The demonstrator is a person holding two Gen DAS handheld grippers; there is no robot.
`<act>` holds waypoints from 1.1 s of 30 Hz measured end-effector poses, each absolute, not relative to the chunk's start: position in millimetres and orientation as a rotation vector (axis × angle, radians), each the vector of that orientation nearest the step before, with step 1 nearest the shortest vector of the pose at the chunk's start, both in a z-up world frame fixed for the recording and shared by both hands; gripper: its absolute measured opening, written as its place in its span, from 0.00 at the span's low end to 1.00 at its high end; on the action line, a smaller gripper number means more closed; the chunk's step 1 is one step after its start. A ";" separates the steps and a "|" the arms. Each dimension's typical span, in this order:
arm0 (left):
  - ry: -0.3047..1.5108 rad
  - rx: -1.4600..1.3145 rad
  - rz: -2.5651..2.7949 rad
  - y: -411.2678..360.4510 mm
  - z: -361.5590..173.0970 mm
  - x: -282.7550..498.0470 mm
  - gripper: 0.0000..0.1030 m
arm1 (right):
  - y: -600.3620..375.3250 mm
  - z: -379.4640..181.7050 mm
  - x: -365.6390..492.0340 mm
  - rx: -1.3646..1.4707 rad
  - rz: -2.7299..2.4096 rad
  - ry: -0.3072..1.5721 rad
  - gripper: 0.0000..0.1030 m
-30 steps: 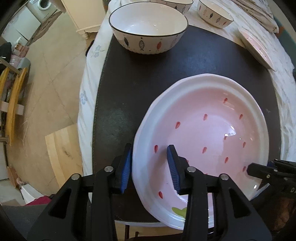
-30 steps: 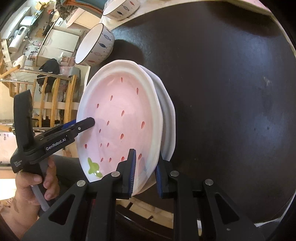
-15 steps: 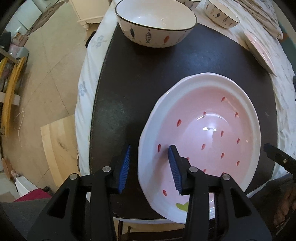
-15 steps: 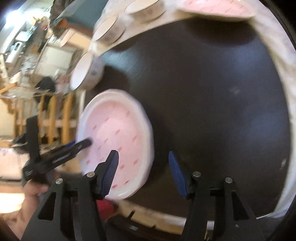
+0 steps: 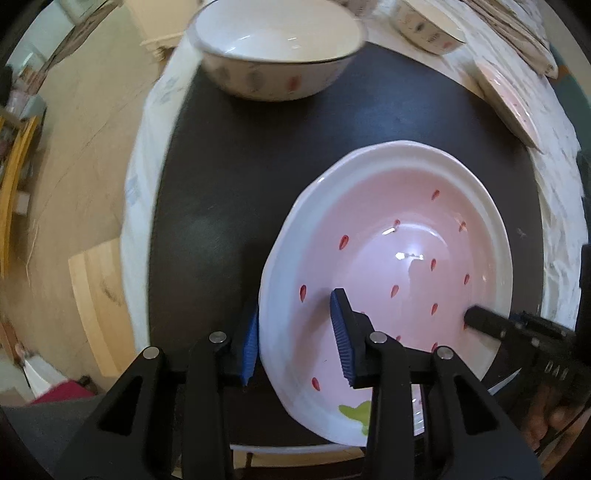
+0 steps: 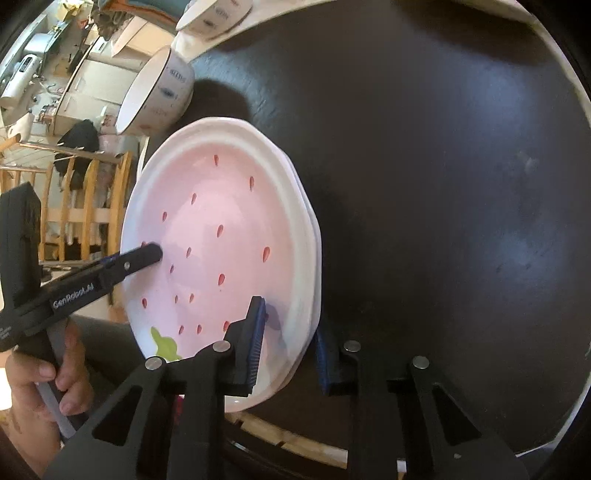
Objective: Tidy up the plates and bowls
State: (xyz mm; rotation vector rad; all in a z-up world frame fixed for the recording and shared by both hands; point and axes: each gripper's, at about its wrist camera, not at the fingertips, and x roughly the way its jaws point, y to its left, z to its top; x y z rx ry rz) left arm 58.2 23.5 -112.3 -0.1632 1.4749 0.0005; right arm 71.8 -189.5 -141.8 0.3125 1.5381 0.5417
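A pink strawberry-pattern plate (image 5: 399,258) with a white rim lies on the dark round mat (image 5: 229,177), stacked on a second plate whose rim shows in the right wrist view (image 6: 314,236). My left gripper (image 5: 295,339) is open, its jaws straddling the plate's left rim without pinching it. My right gripper (image 6: 290,343) is open, its jaws straddling the stack's near right rim. The top plate also shows in the right wrist view (image 6: 221,221). A large white fish-pattern bowl (image 5: 277,48) stands at the mat's far edge.
A smaller bowl (image 5: 428,26) and another pink plate (image 5: 506,96) sit on the patterned cloth at the far right. A second small bowl (image 6: 214,14) shows beyond the large bowl (image 6: 155,92). Wooden chair and floor lie past the table's left edge.
My right gripper let go of the plate, drew back, then came in again around the stack's rim. My left gripper stayed open at the plate's left rim.
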 end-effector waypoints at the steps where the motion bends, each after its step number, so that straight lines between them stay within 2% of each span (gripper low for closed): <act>1: 1.468 -0.149 -0.016 17.4 -112.3 61.2 0.31 | -193.7 -142.1 73.9 0.330 0.525 1.534 0.25; 14: 1.435 -0.073 -0.193 -52.1 -114.7 102.9 0.31 | -264.9 -134.7 98.5 0.446 0.230 1.435 0.25; 26: 1.437 -0.066 -0.144 -56.2 -112.7 99.1 0.32 | -278.8 -136.4 103.3 0.465 0.211 1.390 0.29; 28: 1.426 -0.031 -0.126 -56.7 -110.1 95.2 0.35 | -279.5 -135.1 102.6 0.477 0.194 1.394 0.28; 30: 1.414 -0.038 -0.111 -54.8 -104.9 90.6 0.48 | -283.1 -126.7 97.6 0.484 0.173 1.394 0.28; 33: 1.353 -0.035 -0.128 -52.8 -90.3 80.6 0.61 | -293.3 -102.3 87.9 0.514 0.110 1.375 0.28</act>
